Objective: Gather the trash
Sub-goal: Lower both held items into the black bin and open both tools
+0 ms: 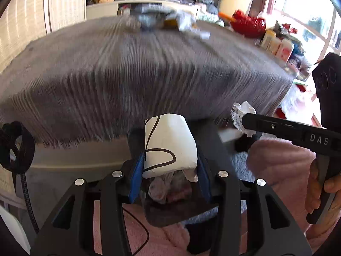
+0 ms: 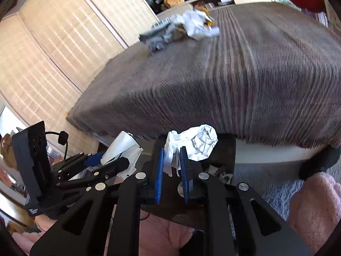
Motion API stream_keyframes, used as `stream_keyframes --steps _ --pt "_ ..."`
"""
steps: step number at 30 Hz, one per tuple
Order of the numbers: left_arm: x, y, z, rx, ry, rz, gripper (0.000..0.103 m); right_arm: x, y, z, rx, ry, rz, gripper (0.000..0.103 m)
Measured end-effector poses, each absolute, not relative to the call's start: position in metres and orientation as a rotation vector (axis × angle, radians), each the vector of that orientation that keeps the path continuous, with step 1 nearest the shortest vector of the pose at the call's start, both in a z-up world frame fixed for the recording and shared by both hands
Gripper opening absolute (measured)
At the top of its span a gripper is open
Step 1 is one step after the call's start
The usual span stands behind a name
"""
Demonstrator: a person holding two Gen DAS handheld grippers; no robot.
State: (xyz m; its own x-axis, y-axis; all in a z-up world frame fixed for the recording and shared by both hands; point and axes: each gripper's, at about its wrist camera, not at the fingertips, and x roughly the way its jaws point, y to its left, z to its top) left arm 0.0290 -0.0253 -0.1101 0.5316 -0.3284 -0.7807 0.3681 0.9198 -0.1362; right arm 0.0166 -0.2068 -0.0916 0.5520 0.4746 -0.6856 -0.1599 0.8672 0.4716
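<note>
Beyond the bed's near edge [image 2: 213,132], each hand-held gripper grasps trash: left [image 1: 168,160] a white carton [image 1: 168,143], right [image 2: 172,160] crumpled paper [image 2: 196,141].

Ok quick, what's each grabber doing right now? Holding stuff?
Left gripper: closed on a white paper cup with brown lines.
Right gripper: closed on a crumpled white paper.

Pinching a crumpled white paper [image 2: 192,144] between the blue pads [image 2: 159,175] of the right gripper [image 2: 172,170], above a dark bin [image 2: 226,149]. Gripping a white paper cup [image 2: 122,149] in the left gripper [image 2: 100,162] at lower left. Leaving a blurred litter pile [image 2: 181,28] lying on the brown striped bedspread [image 2: 245,81] beyond.
</note>
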Motion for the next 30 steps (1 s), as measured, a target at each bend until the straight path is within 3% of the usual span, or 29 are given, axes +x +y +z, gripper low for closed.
stream_keyframes --steps 16,23,24,27,30 --pt "0.044 -0.034 -0.194 0.047 1.09 -0.424 0.043 0.038 -0.189 -0.161 0.346 1.054 0.32 0.019" --pt "0.048 -0.035 -0.199 0.049 1.107 -0.441 0.05 0.045 -0.188 -0.164 0.378 1.065 0.345 0.021" --pt "0.048 -0.034 -0.198 0.049 1.104 -0.439 0.053 0.046 -0.189 -0.164 0.378 1.067 0.338 0.026" --pt "0.048 -0.026 -0.189 0.048 1.09 -0.432 0.056 0.047 -0.192 -0.162 0.393 1.064 0.334 0.055" --pt "0.046 -0.021 -0.182 0.049 1.077 -0.421 0.061 0.046 -0.195 -0.157 0.396 1.052 0.329 0.056"
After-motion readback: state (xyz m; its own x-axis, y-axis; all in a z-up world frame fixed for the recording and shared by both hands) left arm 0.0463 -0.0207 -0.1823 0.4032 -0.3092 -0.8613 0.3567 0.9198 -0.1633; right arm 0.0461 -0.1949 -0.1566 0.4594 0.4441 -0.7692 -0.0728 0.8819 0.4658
